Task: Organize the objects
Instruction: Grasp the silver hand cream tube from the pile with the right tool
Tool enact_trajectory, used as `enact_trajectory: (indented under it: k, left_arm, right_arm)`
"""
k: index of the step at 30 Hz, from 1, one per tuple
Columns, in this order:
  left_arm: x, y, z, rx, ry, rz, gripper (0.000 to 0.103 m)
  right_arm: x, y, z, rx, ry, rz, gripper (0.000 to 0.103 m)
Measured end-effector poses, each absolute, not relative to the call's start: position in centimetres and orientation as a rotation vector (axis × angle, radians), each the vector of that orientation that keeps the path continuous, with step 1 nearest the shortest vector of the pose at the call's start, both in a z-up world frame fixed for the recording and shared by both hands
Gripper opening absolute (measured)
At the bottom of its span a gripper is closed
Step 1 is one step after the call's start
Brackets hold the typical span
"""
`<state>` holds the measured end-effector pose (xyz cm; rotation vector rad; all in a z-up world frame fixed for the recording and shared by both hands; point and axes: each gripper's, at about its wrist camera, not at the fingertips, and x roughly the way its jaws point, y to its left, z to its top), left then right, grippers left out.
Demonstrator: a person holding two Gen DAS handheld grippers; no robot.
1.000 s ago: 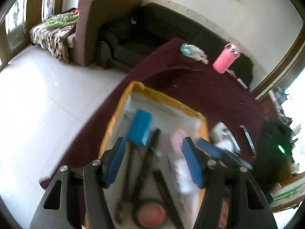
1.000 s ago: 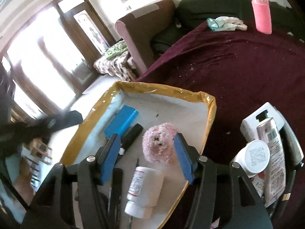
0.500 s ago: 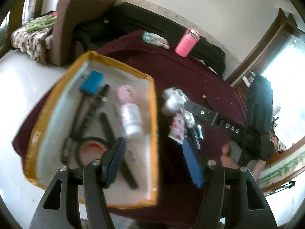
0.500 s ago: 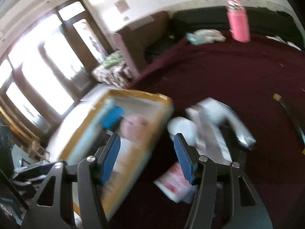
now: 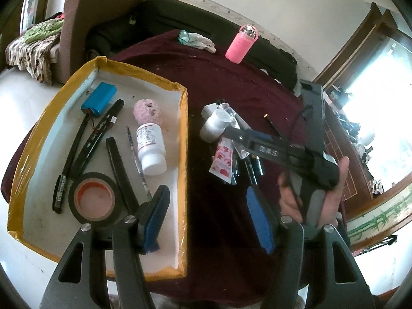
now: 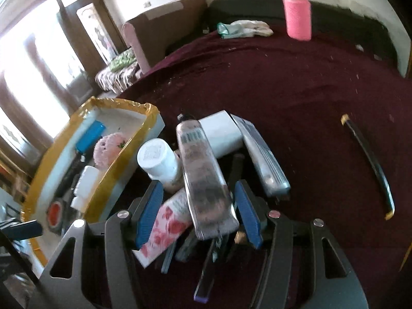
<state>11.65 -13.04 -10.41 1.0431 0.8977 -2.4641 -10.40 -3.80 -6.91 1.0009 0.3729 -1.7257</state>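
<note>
A yellow-rimmed tray (image 5: 182, 139) holds a blue battery pack (image 5: 98, 98), a pink fluffy ball (image 5: 148, 110), a white pill bottle (image 5: 150, 146), a black tape roll (image 5: 92, 198) and pens. My left gripper (image 5: 207, 215) hangs open above the tray's right rim, holding nothing. To the right of the tray lies a pile: a clear tube (image 6: 203, 177), a white bottle (image 6: 158, 159), a white box (image 6: 222, 134), a silvery tube (image 6: 262, 154) and a rose-patterned sachet (image 6: 167, 226). My right gripper (image 6: 199, 208) is open and straddles the clear tube's lower end.
A maroon cloth (image 6: 296, 90) covers the table. At the far side stand a pink bottle (image 6: 297, 15) and crumpled gloves (image 6: 244, 28). A thin black strip with yellow ends (image 6: 370, 164) lies to the right. A hand (image 5: 329, 200) holds the right gripper. A sofa stands behind the table.
My left gripper has pulled back and up from over the tray. My right gripper has swung right from the pink ball in the tray to the pile and come down around the clear tube.
</note>
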Motion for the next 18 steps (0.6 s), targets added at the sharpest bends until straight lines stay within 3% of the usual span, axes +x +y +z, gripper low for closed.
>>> enact_trajectory:
  k: [3,5,18]
  left_arm:
    - [11.8,-13.1,-10.5,1.043,0.906,-2.457,0.056]
    - [11.7,-13.0,-10.6,1.052,0.903,-2.456,0.056]
    - [7.9,-10.9,-11.2,1.167,0.815,-2.486,0.056]
  right_arm:
    - [-10.4,-4.9,-7.3,0.970,0.430,-1.753,0.053]
    - [-10.8,-5.4,-7.8,0.989,0.445,-1.751,0.035]
    - [-14.0,1.9,-7.1,1.049,0.235,-1.777,0.030]
